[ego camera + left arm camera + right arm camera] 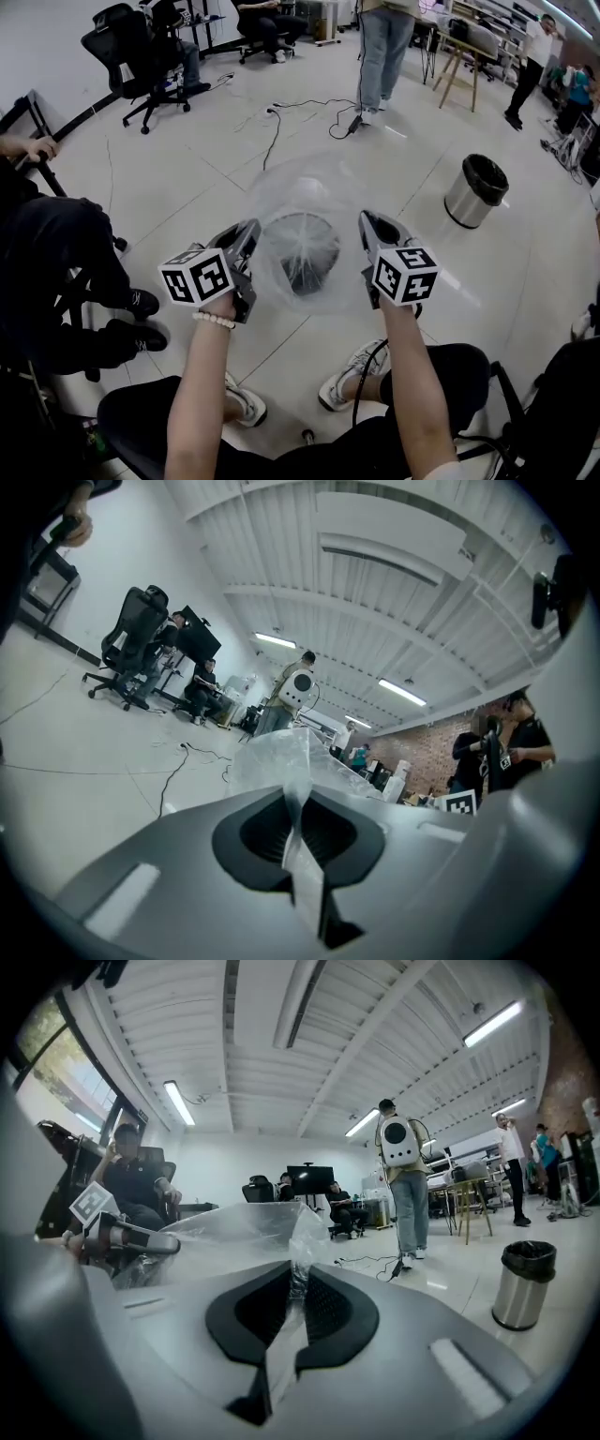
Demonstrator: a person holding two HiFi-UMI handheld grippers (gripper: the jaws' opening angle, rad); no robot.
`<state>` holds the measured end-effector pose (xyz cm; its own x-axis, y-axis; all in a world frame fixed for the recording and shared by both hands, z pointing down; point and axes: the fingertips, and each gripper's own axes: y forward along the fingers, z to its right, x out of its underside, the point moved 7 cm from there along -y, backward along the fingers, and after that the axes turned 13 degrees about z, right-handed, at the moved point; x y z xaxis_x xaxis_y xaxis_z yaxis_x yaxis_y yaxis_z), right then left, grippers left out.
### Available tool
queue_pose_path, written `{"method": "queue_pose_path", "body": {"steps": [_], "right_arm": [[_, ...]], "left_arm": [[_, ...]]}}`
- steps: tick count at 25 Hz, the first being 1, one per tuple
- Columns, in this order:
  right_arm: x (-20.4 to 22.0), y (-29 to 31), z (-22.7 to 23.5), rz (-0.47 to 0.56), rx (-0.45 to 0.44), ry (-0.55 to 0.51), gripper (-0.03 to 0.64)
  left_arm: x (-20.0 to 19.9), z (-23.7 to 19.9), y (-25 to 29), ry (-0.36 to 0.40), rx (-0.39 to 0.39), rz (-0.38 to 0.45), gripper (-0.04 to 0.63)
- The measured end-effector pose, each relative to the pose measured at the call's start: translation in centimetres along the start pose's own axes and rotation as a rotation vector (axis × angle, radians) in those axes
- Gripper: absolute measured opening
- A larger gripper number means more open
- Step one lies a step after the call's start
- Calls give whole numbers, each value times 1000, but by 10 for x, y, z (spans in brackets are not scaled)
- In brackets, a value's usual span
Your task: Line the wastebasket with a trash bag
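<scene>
- Bag [305, 199]: clear and thin, held up in the air right over the bin [302, 251]. It is spread wide, and the bin shows through it.
- The bin is round and grey with a dark inside. It stands upright on the pale tiled floor [187, 187].
- The left gripper [246, 246] is just left of the bin and above it. Its jaws are pressed together on one edge of the bag [281, 761], and a strip of the plastic runs between the pads of the left gripper [295, 808].
- The right gripper [367, 234] is just right of the bin, at about the same height. Its jaws pinch the other edge of the bag [234, 1232], and bunched plastic sits between the pads of the right gripper [295, 1293].
- White shoes [349, 377] rest on the floor near the bin, on the holder's side.
- A steel bin [476, 190] stands well apart from the bin, off to the right and further away. A black bag is folded over its rim.
- A black cable [274, 127] lies on the floor beyond the bin.
- A person in jeans [382, 47] stands past the cable, far from the bin.
- A black chair [131, 56] stands far beyond the bin, to the left.
- A seated person in black [56, 272] is well to the left of the bin.
</scene>
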<state>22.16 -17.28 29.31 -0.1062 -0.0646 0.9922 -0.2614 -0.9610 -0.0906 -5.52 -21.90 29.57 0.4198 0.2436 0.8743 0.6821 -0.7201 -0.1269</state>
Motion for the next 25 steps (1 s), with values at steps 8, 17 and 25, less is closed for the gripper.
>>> {"method": "queue_pose_path", "body": {"steps": [8, 17, 25], "right_arm": [[30, 40, 13, -174, -8, -39, 2], [83, 66, 29, -401, -44, 48, 2], [34, 54, 31, -339, -131, 91, 2]], "left_arm": [[31, -55, 15, -85, -20, -75, 12], [53, -96, 35, -168, -58, -192, 12], [13, -66, 30, -204, 43, -119, 12]]}}
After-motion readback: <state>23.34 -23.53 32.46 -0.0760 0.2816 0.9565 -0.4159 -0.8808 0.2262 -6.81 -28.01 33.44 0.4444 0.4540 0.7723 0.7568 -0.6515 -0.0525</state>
